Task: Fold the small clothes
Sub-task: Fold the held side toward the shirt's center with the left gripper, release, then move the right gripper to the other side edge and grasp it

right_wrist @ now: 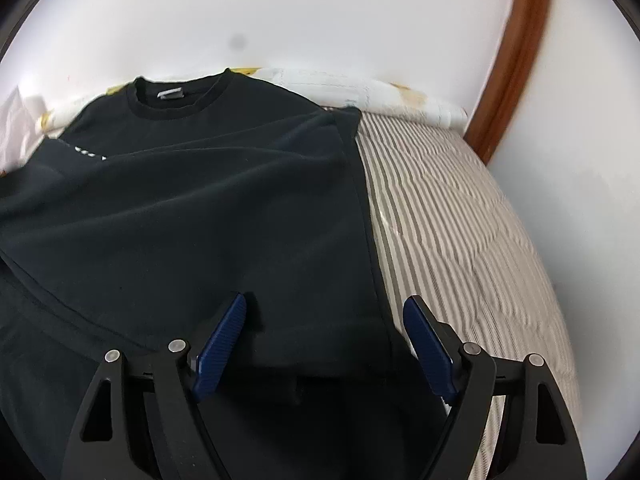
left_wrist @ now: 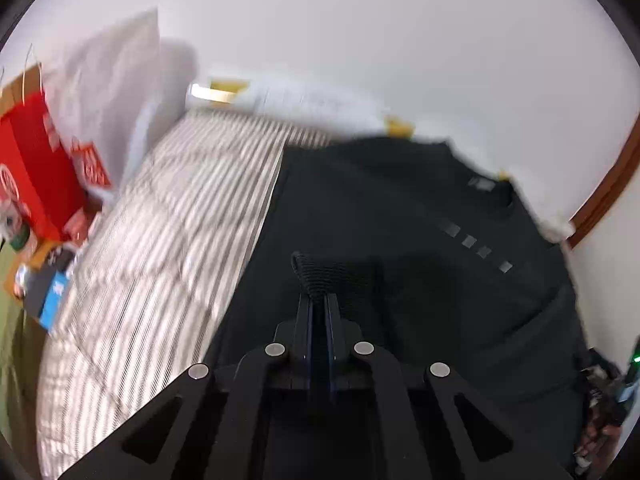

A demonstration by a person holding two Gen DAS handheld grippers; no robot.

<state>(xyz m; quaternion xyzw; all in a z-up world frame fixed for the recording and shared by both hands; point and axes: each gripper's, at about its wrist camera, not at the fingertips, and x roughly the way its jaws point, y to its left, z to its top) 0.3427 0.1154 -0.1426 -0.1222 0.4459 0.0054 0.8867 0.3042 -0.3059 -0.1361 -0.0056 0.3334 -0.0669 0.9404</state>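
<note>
A black T-shirt [left_wrist: 400,220] lies spread on a striped bed cover [left_wrist: 168,208], collar toward the wall, with small grey squares printed on it. My left gripper [left_wrist: 318,300] is shut on a ribbed black fold of the shirt [left_wrist: 320,272] and holds it above the rest of the cloth. In the right wrist view the black T-shirt [right_wrist: 200,200] lies with one side folded over, its collar [right_wrist: 176,96] at the back. My right gripper [right_wrist: 324,312] is open and empty, just above the shirt's lower right edge.
A red paper bag [left_wrist: 36,168] and a white pillow [left_wrist: 108,88] stand at the left of the bed. Small boxes [left_wrist: 48,292] lie at the left edge. A brown wooden frame [right_wrist: 516,60] runs up the wall at the right. The striped cover [right_wrist: 460,220] extends to the right.
</note>
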